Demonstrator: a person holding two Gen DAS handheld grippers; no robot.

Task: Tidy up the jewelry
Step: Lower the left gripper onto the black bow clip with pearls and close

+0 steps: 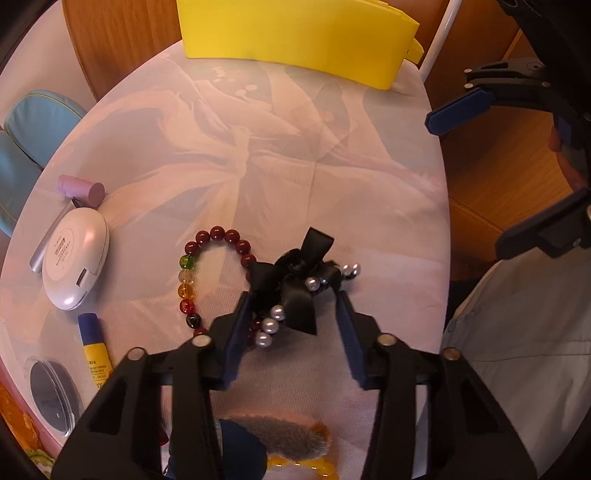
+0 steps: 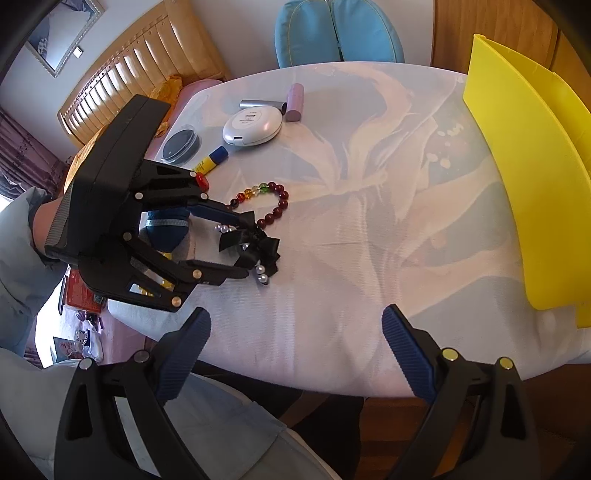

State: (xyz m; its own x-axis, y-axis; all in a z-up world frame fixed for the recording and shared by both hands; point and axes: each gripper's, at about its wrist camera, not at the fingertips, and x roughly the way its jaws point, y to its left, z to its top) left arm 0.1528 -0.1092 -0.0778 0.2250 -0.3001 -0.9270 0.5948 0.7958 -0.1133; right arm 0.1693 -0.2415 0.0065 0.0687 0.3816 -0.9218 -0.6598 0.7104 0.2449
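A black ribbon bow with pearl beads (image 1: 295,288) lies on the cloth-covered table, overlapping a bracelet of dark red and coloured beads (image 1: 207,266). My left gripper (image 1: 293,299) is open, its fingers on either side of the bow, close to the table. In the right wrist view the bow (image 2: 255,245) sits between the left gripper's fingertips (image 2: 240,247), with the bracelet (image 2: 264,201) just behind. My right gripper (image 2: 297,321) is open and empty over the table's near edge. It also shows in the left wrist view (image 1: 480,158) at the right, off the table.
A yellow box (image 1: 295,33) stands at the table's far end. A white compact case (image 1: 75,258), a pink tube (image 1: 81,190), a silver tube (image 1: 48,240), a blue-and-yellow stick (image 1: 92,347) and a round dark lidded dish (image 1: 53,395) lie at the left. A grey felt piece (image 1: 280,432) and yellow beads (image 1: 306,467) lie under the left gripper.
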